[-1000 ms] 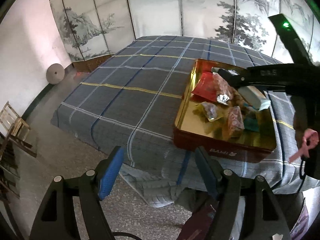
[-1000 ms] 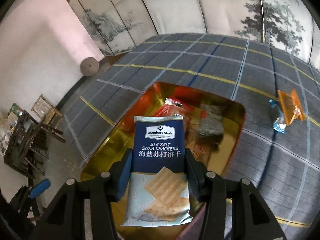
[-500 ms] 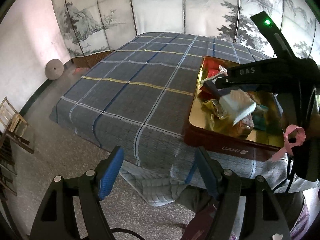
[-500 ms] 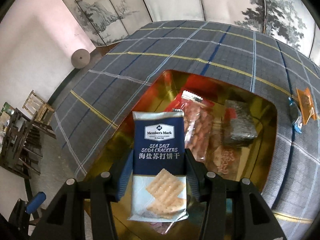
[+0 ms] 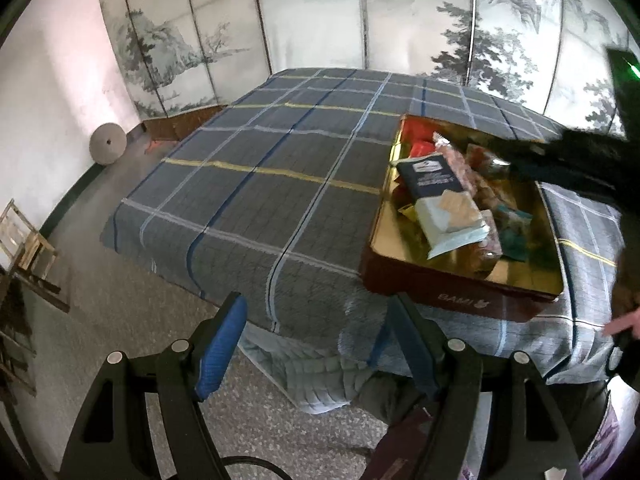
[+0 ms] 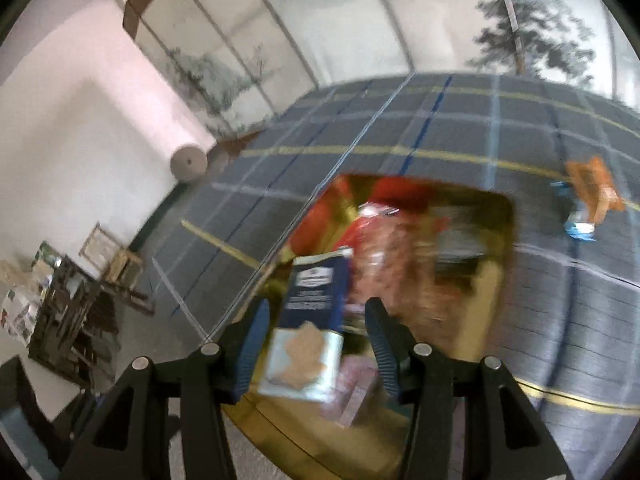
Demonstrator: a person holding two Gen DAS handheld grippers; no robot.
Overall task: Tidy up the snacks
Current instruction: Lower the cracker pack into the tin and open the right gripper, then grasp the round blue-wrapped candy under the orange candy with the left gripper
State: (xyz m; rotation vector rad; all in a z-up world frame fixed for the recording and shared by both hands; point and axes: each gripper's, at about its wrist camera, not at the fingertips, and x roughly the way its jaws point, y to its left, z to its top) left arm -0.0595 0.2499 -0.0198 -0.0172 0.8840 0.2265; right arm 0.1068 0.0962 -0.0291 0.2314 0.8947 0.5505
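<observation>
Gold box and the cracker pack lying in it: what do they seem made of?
The gold box looks like metal tin: its inside is mirror-bright and reflects the snacks, and its outer wall is dark red with printed lettering. The cracker pack looks like thin plastic film, glossy, with printed crackers and a crimped end.

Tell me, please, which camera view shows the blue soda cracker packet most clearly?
The left wrist view: the soda cracker packet is sharp there, lying whole on the other snacks in the gold tin. The right wrist view shows the packet blurred by motion, between the fingers of the right hand-held gripper.
</observation>
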